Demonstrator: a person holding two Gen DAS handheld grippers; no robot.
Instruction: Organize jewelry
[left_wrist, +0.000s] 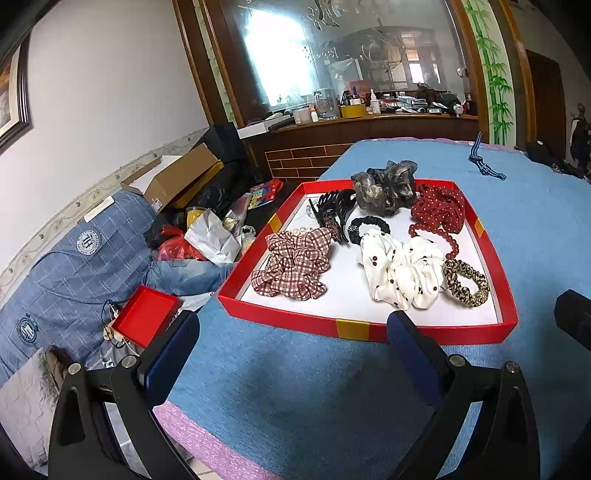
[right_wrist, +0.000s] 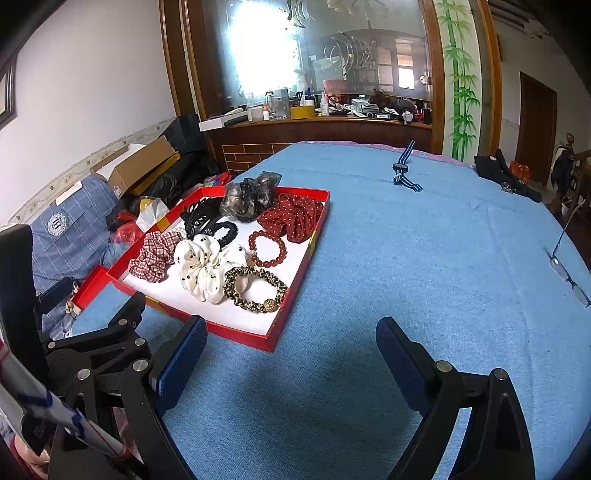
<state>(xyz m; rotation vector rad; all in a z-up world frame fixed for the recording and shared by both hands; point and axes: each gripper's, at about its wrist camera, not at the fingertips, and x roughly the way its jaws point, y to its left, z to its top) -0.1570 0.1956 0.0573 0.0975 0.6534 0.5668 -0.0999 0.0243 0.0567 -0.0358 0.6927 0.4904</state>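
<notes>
- Both grippers hang above the blue cloth (right_wrist: 406, 258) with jaws spread wide and nothing between them: the left gripper (left_wrist: 291, 343) faces the near wall of the red tray (left_wrist: 369, 329), and the right gripper (right_wrist: 291, 343) sits off the tray's near right corner.
- Inside the tray lie the plaid scrunchie (left_wrist: 291, 264), the white dotted scrunchie (left_wrist: 400, 271), the leopard hair tie (right_wrist: 255, 290), the red bead bracelet (right_wrist: 268, 248), the black claw clip (left_wrist: 334, 208) and others.
- A striped watch (right_wrist: 404, 170) lies well apart on the cloth, glasses (right_wrist: 569, 273) at the right edge.
- Judged from this, sorting is nearly done; the watch looks like the remaining piece.
- Next likely calls for a long forward reach by the right gripper, closing on the strap.
</notes>
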